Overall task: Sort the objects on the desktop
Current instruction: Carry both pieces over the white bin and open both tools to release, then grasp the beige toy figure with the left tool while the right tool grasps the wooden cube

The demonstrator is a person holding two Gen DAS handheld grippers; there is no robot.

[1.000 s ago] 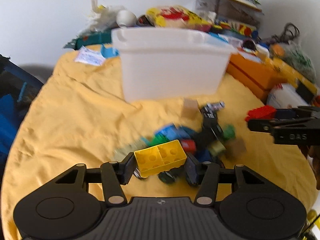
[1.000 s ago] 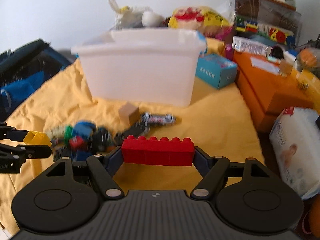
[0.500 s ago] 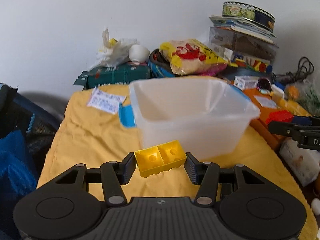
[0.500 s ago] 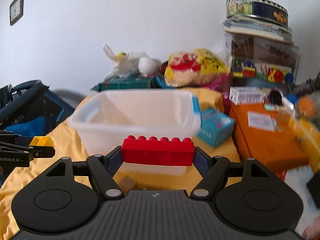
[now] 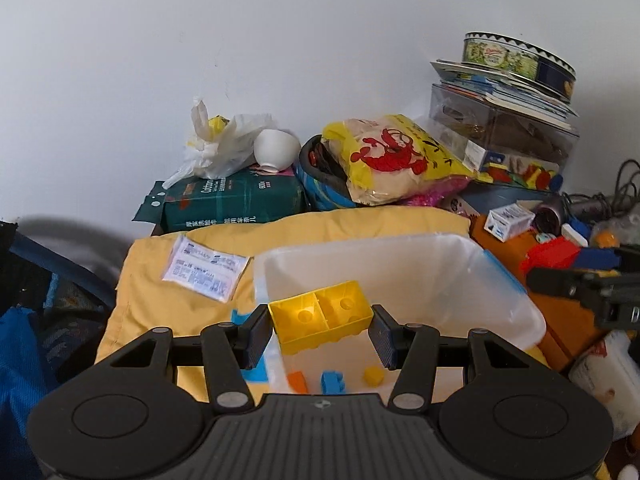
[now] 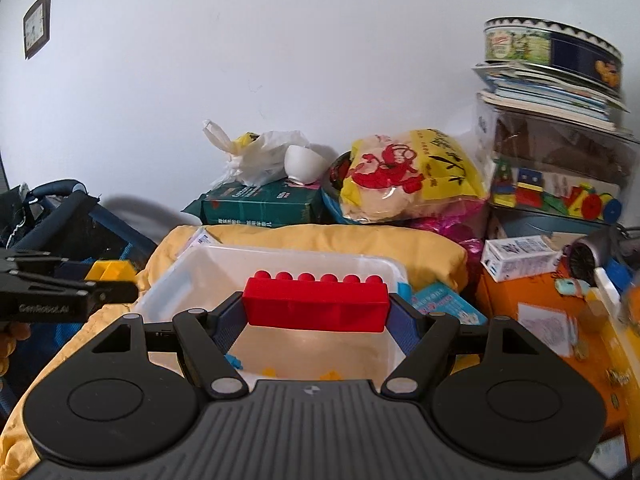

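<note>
The left gripper (image 5: 320, 330) pointed forward and slightly down, its two fingers closed against the ends of a yellow brick (image 5: 322, 322) held hollow side up. The right gripper (image 6: 316, 314), level beside it and held apart from it, had its fingers clamped on the ends of a red brick (image 6: 316, 306), studs upward.

Lived-in home, likely a kid's room or spare room: yellow cloth (image 5: 168, 288) over the surface, household clutter piled against a plain white wall (image 6: 280, 60). Cookie tin (image 6: 552, 50) on stacked books (image 6: 552, 98), toy box (image 6: 556, 192), snack bag (image 6: 408, 176), tissue pack (image 5: 236, 202), plastic bag (image 5: 224, 144), small wall clock (image 6: 36, 26).
</note>
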